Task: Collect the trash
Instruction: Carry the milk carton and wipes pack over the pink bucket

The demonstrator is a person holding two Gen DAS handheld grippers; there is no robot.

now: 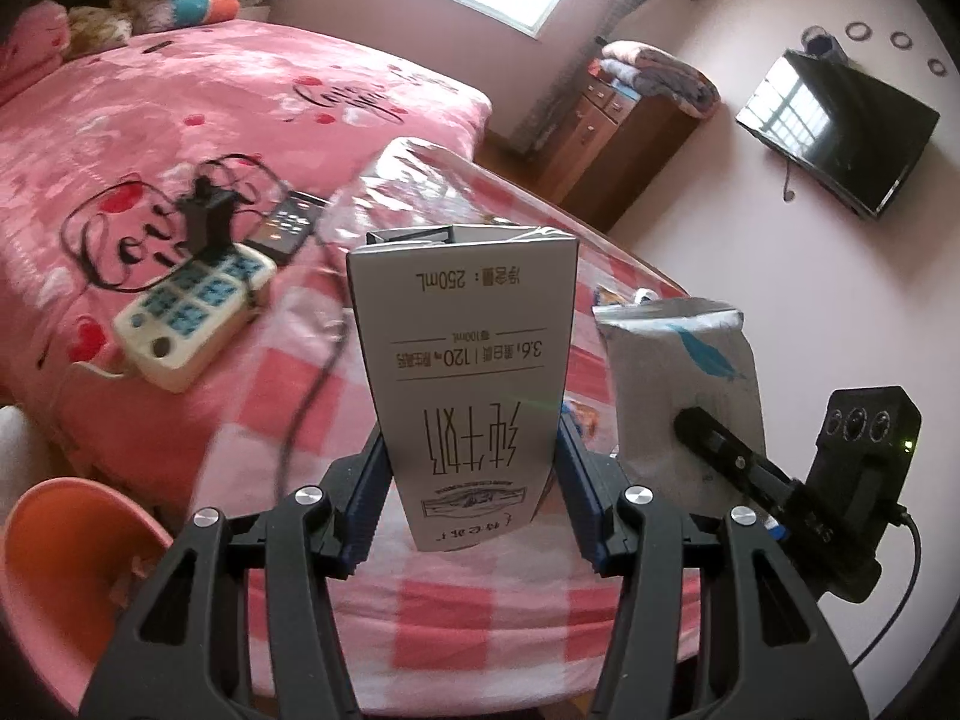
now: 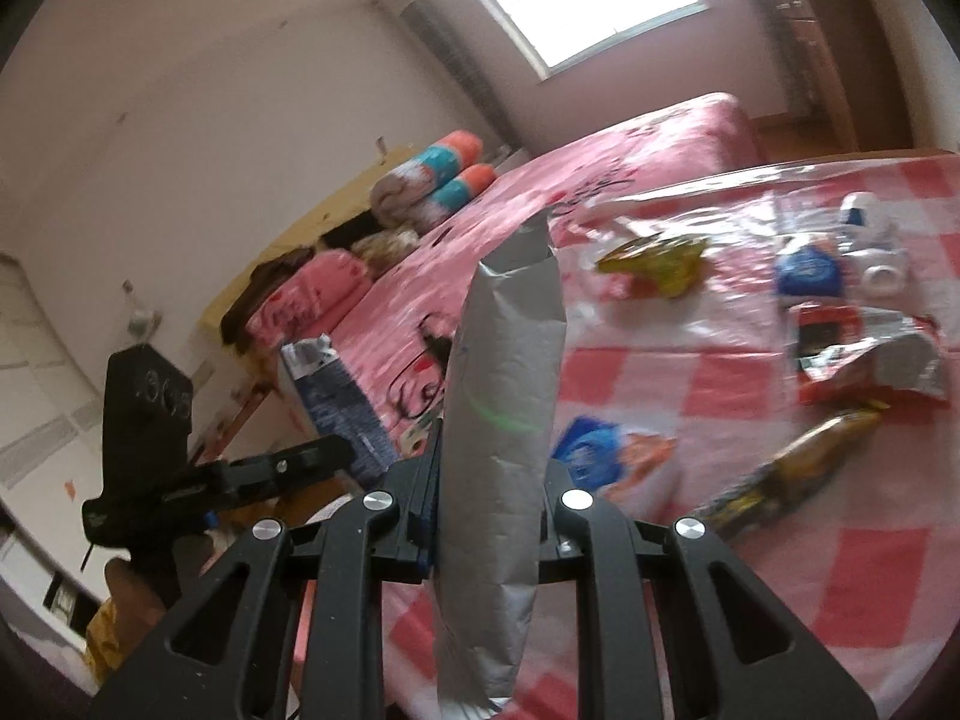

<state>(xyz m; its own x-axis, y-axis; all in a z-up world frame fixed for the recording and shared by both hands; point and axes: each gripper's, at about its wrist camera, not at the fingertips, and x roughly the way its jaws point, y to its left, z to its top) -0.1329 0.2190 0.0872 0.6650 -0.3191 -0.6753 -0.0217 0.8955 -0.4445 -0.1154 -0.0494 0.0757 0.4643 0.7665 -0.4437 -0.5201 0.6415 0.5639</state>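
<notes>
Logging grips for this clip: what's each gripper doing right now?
Left gripper: closed on the upside-down grey cardboard milk carton.
Right gripper: shut on the flat silver foil pouch.

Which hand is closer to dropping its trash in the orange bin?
Probably the left: its gripper, clamped on the milk carton, has the orange bin just beside it. The right gripper's view shows no bin.

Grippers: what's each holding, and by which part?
Left gripper clamps the grey milk carton, held upside down, near its top end. Right gripper pinches the flat silver foil pouch mid-body.
</notes>
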